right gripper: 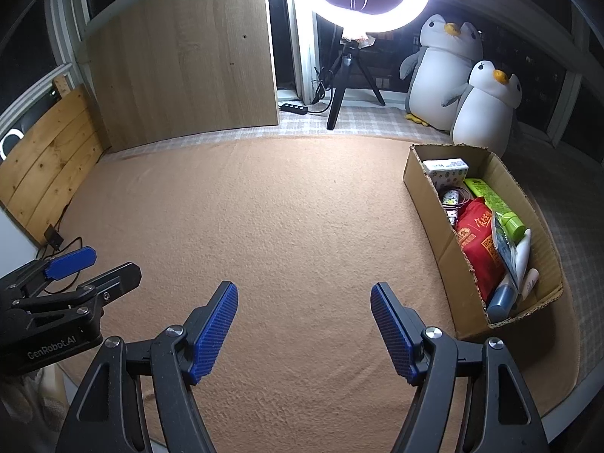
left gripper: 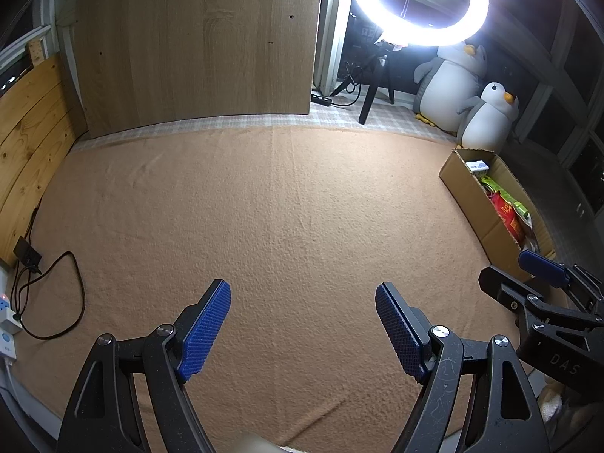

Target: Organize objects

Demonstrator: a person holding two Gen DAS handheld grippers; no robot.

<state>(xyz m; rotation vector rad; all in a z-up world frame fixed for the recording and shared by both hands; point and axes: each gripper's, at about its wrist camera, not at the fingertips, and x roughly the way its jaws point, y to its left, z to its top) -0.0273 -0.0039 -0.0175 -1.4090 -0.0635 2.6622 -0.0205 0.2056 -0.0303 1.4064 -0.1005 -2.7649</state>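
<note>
A cardboard box [right gripper: 426, 196] lies on the tan blanket [right gripper: 287, 226] at the right, holding a red packet [right gripper: 477, 241], a green tube [right gripper: 490, 200], a small patterned carton [right gripper: 445, 170] and several other small items. The same box [left gripper: 468, 192] shows at the right of the left wrist view. My left gripper [left gripper: 303, 290] hangs open over bare blanket [left gripper: 264, 207], nothing between its blue pads. My right gripper [right gripper: 304, 290] is open too, left of the box and holding nothing. Each gripper appears at the edge of the other's view: the right gripper [left gripper: 509, 268], the left gripper [right gripper: 113, 260].
A ring light on a tripod [right gripper: 351, 87] stands at the back. Two plush penguins [right gripper: 445, 75] sit behind the box. A wooden panel [right gripper: 181, 56] leans at the back left. Cables and a power strip [left gripper: 22, 294] lie at the blanket's left edge.
</note>
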